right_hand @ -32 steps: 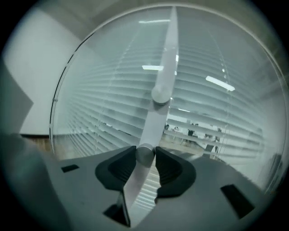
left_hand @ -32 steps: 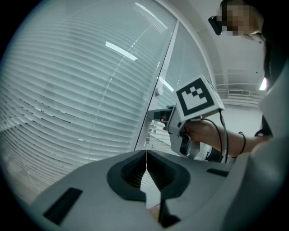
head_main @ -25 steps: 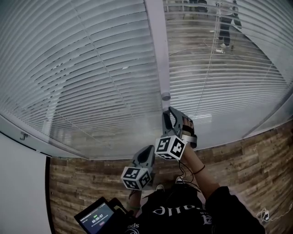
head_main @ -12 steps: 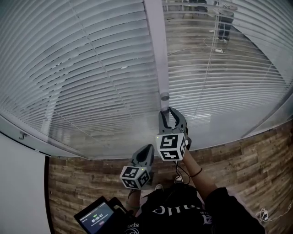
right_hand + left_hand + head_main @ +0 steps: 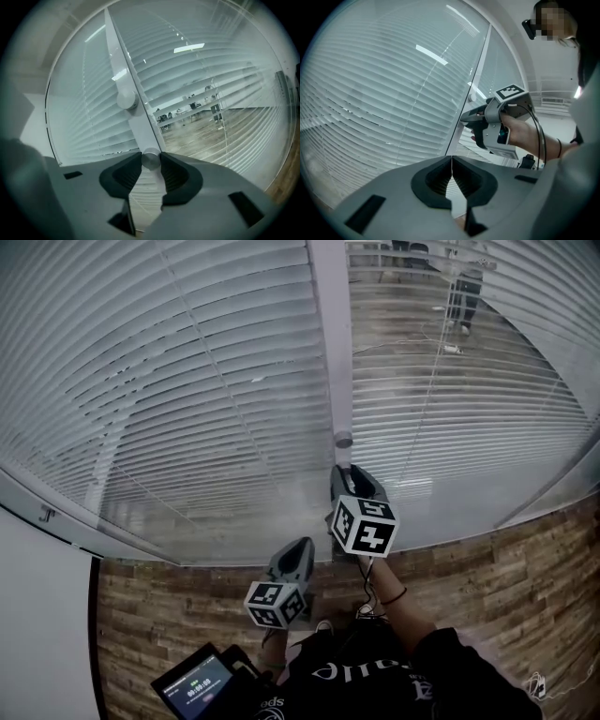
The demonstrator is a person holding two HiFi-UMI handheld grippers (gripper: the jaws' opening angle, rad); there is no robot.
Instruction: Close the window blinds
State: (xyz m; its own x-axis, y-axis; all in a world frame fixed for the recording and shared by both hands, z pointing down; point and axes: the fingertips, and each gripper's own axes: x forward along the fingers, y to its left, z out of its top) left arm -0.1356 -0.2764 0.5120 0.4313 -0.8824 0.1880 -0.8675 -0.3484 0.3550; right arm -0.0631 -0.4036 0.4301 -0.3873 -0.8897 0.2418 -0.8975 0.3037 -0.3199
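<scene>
White slatted blinds hang on both sides of a vertical frame post (image 5: 328,334). The left blind (image 5: 187,381) has its slats nearly flat; the right blind (image 5: 450,399) has gaps that show a room beyond. My right gripper (image 5: 346,471) is raised against the post. In the right gripper view it (image 5: 151,156) is shut on a small round silvery knob (image 5: 151,161), with a second knob (image 5: 126,99) higher up the post. My left gripper (image 5: 301,547) hangs lower and left, shut and empty (image 5: 451,161). The left gripper view shows the right gripper (image 5: 468,118) at the post.
A dark handheld device with a lit screen (image 5: 195,684) sits at my lower left. A white wall (image 5: 42,615) and the window's lower frame (image 5: 56,512) border the left. Wood plank floor (image 5: 506,568) lies below. A person (image 5: 466,287) stands beyond the glass.
The right gripper's jaws stood open just below the post's knob; it has moved up a little and the jaws have shut on the lower knob. The left gripper stayed put.
</scene>
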